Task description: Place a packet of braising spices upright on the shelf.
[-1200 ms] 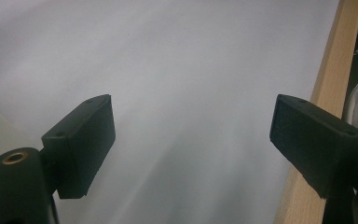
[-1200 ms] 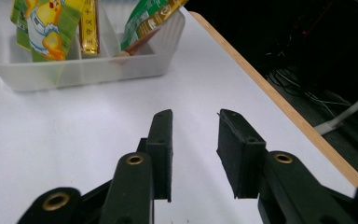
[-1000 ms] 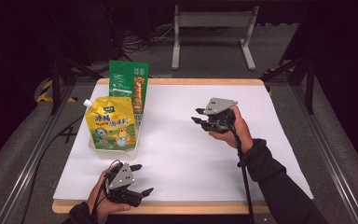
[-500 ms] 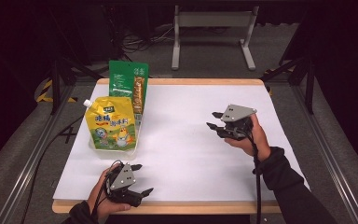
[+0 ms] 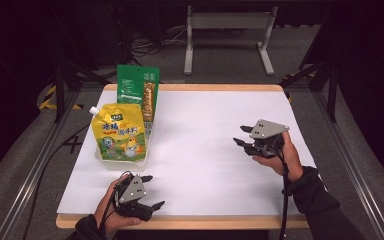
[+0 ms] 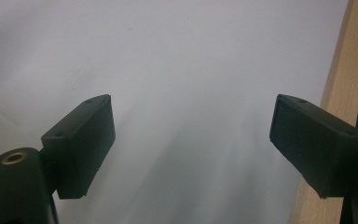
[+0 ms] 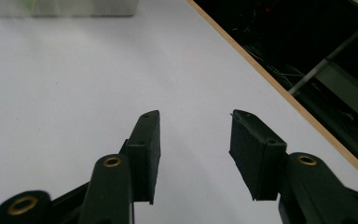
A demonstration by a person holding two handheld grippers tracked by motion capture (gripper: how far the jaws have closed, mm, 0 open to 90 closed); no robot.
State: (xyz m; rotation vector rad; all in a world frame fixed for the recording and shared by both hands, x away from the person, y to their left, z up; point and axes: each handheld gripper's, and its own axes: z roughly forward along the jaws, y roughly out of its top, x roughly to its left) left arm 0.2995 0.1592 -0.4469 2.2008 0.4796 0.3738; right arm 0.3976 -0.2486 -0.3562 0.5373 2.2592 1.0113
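Pulling back toward the lower right of the high view, the right tongs [image 5: 243, 138] now sit farther from the pouches than a second ago, over bare white sheet near the right edge. Their jaws have just been opening, half apart now, nothing between them; the right tongs' own view [image 7: 193, 140] shows only white surface in the gap. Left tongs [image 5: 151, 192] have stayed put at the bottom left of the high view, jaws wide apart and empty, same in their own view [image 6: 191, 135].

Judgement: looks like a reset or a pause between steps, no grasp under way, the pouches still untouched.

Yellow pouch [image 5: 119, 134] with its white spout cap stands at centre left of the high view, leaning on a clear tub [image 5: 99, 154] barely visible at its base. Green packet [image 5: 138, 95] stands just behind it, touching or nearly so, can't tell. Both well apart from the right tongs, nearer the left ones.

Worktop [image 5: 220, 88] between tongs and pouches is bare, so nothing blocks a reach. Metal stand [image 5: 227, 22] on the floor beyond, upper middle, is out of the way.
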